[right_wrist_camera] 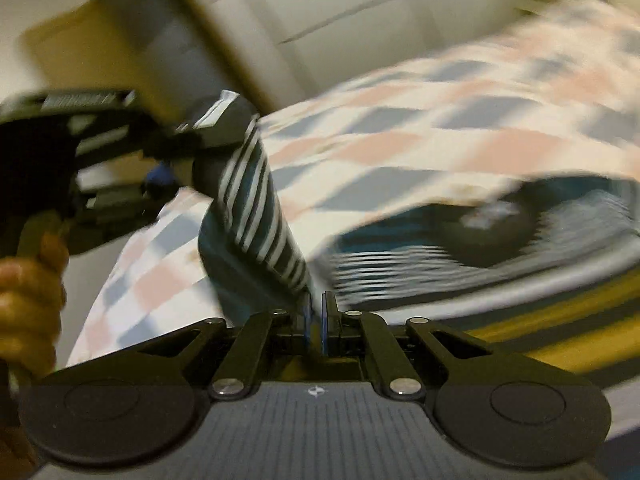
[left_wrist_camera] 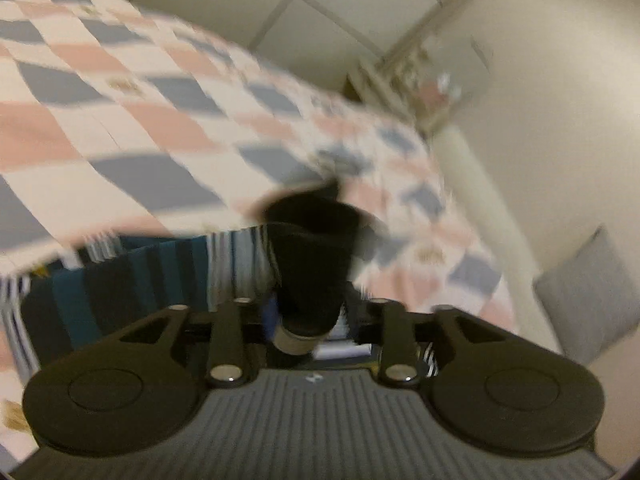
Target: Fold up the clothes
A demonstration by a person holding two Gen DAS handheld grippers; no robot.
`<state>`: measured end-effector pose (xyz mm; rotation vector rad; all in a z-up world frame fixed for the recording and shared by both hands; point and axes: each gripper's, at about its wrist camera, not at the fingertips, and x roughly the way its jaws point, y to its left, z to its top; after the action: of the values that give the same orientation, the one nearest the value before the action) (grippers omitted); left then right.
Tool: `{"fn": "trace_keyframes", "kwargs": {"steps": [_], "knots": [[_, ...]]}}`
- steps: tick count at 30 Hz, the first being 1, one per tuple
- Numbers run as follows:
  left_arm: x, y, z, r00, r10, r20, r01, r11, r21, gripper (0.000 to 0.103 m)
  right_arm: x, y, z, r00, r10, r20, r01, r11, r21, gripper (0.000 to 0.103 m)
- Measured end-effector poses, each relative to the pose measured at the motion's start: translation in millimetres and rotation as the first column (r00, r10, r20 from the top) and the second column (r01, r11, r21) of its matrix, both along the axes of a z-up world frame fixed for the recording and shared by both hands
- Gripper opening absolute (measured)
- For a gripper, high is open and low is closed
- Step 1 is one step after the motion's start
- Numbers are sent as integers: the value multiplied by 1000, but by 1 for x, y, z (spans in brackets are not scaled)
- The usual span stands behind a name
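- Left gripper (right_wrist_camera: 208, 148): seen at the left of the right wrist view, held by a hand (right_wrist_camera: 28, 300); fingers pinching one end of the striped garment (right_wrist_camera: 256, 200), white-edged cloth poking out past the tips. In the left wrist view, fingers (left_wrist_camera: 308, 264) closed together as one dark mass, cloth between them not clearly visible.
- Between the two: a taut band of striped cloth, long axis running diagonally from the left gripper, up and to the left, down to the right gripper, lifted clear of the checked bedspread (right_wrist_camera: 420, 136).
- Right gripper (right_wrist_camera: 318, 312): blue-padded fingers pressed nearly together on the lower end of that band.
- Further right: rest of the garment lying blurred on the bed, nearer the right gripper; fold state impossible to tell through the motion blur.
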<state>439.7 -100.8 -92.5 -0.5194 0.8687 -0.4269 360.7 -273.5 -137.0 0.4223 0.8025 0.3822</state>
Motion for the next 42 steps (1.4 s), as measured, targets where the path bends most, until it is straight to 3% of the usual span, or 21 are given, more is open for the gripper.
{"fn": "trace_keyframes", "kwargs": {"steps": [3,5,7,10,12,16,18,26,34,42], "knots": [[-1,-37,-39,991,-51,-125,60,996,72,35,-6,-67,-27,982,-136,-131,138,990,2,7],[-11,-53,-65,978,-50,-202,86,981,176,35,-7,-100,-58,946,-194,-260,202,979,6,7],[-21,-59,-82,967,-38,-250,97,968,230,35,-10,-125,-79,909,-225,-350,245,969,14,7],[-29,-48,-96,956,2,-292,74,966,248,35,-20,-149,-100,869,-241,-432,284,958,37,10],[-31,-44,-99,951,29,-309,59,960,274,35,-23,-153,-98,875,-225,-428,264,964,32,18],[-33,-33,-96,946,62,-317,37,954,297,35,-18,-152,-91,897,-169,-408,200,979,34,22],[-35,-27,-94,944,79,-321,26,951,308,35,-15,-153,-89,900,-155,-408,181,983,25,36],[-41,-8,-105,934,97,-345,29,939,343,36,-8,-145,-99,889,-151,-432,161,987,-13,37],[-42,31,-113,939,147,-311,-19,925,379,42,2,-145,-102,885,-165,-435,180,984,-8,41],[-8,40,-126,943,114,-313,48,884,465,42,39,-136,-114,889,-195,-414,243,968,67,46]]}}
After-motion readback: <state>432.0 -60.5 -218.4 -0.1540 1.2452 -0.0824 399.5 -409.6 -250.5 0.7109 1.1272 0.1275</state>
